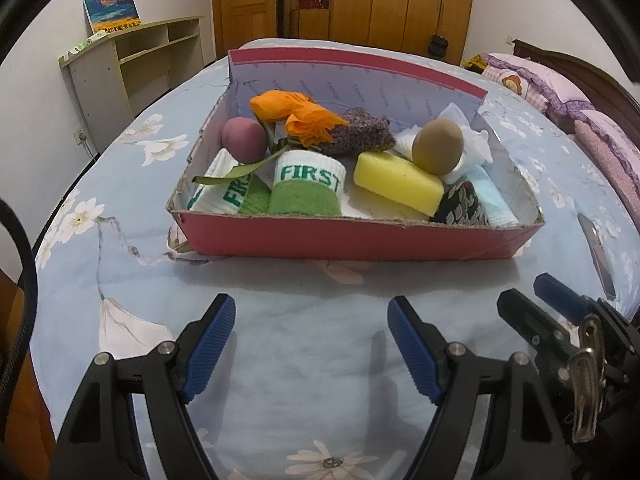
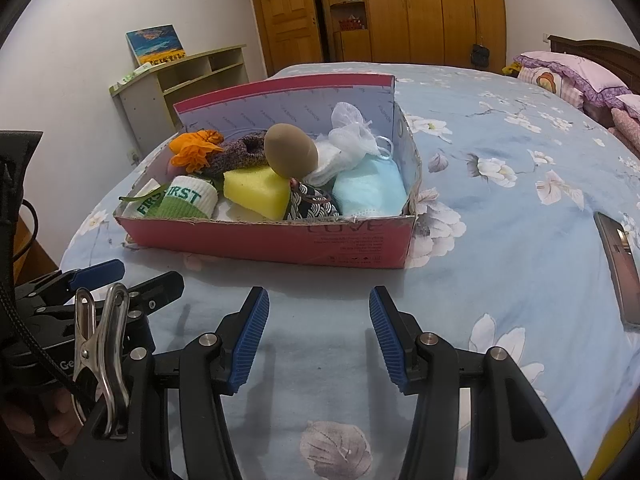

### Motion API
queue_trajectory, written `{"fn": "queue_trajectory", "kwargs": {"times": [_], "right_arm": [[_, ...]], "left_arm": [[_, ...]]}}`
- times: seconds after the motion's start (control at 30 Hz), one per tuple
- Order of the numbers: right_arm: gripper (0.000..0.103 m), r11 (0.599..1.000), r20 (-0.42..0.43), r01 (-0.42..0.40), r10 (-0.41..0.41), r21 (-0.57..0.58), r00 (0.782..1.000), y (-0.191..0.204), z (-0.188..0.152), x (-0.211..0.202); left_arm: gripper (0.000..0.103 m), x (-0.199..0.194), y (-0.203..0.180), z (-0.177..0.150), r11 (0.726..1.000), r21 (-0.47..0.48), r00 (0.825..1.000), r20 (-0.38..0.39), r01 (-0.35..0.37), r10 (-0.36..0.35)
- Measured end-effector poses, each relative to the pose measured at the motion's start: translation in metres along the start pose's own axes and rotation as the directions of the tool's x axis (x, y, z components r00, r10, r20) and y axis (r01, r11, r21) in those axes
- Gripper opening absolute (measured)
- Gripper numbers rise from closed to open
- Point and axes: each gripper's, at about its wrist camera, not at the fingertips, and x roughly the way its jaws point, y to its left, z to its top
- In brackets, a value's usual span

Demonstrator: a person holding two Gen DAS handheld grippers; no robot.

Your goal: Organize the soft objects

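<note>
Soft things sit piled in the red box [image 1: 352, 240] on the bed [image 1: 304, 360], far from my left gripper [image 1: 310, 344] and right gripper [image 2: 316, 336] — both with fingers apart, holding nothing — and I might bump the brown egg-shaped ball [image 1: 438, 146] off the yellow sponge [image 1: 396, 182].

Our left tongs [image 1: 310, 346] and right tongs [image 2: 316, 340] have black arms with round silver screws and ribbed blue pads [image 1: 208, 350]. We carry a metal clip [image 2: 102, 344] and a black braided cable [image 2: 24, 336].
</note>
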Motion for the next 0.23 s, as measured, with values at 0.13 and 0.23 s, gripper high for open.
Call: {"fn": "queue_trajectory", "kwargs": {"times": [0.13, 0.23], "right_arm": [[0.054, 1.0, -0.001, 0.0, 0.0, 0.001, 1.0, -0.0004, 0.0001, 0.0002], [0.054, 1.0, 0.0, 0.0, 0.0, 0.0, 1.0, -0.0004, 0.0001, 0.0001]], "left_arm": [[0.082, 0.0001, 0.0004, -0.0017, 1.0, -0.002, 1.0, -0.006, -0.001, 0.001], [0.082, 0.0007, -0.0001, -0.002, 1.0, 0.001, 1.0, -0.006, 0.001, -0.001]]}}
